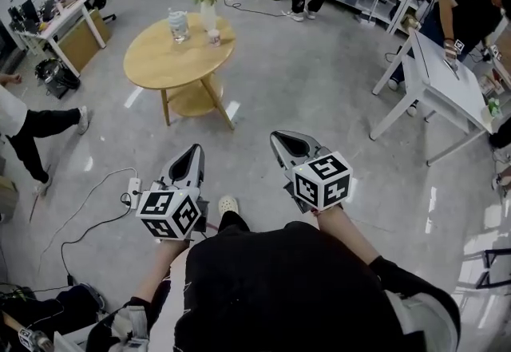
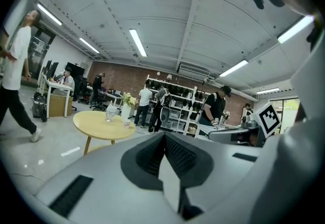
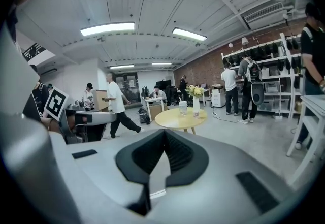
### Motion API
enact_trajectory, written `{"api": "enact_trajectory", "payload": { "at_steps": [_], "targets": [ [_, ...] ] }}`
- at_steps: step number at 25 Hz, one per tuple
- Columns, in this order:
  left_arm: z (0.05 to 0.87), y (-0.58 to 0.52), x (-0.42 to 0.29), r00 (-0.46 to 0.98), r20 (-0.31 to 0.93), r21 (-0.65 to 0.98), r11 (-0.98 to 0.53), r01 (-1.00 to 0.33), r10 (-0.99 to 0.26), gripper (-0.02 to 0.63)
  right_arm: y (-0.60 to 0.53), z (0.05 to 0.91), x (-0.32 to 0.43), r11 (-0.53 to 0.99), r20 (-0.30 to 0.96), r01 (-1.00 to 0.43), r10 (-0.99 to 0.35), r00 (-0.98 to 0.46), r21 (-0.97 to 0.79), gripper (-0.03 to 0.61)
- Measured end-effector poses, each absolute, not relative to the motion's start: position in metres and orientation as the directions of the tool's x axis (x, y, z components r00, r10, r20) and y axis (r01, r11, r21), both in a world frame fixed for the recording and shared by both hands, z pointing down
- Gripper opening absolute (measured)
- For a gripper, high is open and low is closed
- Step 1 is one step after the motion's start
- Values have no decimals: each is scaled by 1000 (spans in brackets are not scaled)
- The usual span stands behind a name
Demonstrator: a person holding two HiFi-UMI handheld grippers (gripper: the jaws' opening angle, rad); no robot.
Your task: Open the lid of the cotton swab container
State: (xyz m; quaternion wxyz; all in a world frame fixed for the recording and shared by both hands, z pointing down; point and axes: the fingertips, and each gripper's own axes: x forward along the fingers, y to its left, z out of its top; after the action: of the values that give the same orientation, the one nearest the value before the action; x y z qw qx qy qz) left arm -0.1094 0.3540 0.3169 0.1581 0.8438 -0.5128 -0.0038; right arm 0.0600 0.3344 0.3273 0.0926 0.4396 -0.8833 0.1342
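Well apart from the person, across the grey floor, the head view shows a round wooden desk [image 1: 152,63]. The cotton swab container [image 1: 177,25], clear and with its lid on, stands on it beside a vase of flowers [image 1: 207,7]. The left tongs [image 1: 192,152] and the right tongs [image 1: 282,140] are side by side and point toward the desk.

The left gripper view shows the left tongs [image 2: 163,136] clenched with nothing between them, and the container [image 2: 111,112] far ahead.

The right gripper view shows the right tongs [image 3: 163,135] also clenched and empty, and the container [image 3: 183,107] just left of the vase.
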Motion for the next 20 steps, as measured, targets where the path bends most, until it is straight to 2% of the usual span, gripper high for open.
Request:
{"api": "enact_trajectory", "payload": {
  "at_steps": [20],
  "targets": [
    [277, 194, -164, 508, 86, 346, -453, -822, -857, 11, 191, 301, 13, 531, 287, -816, -764, -578, -228, 5]
  ]
}}
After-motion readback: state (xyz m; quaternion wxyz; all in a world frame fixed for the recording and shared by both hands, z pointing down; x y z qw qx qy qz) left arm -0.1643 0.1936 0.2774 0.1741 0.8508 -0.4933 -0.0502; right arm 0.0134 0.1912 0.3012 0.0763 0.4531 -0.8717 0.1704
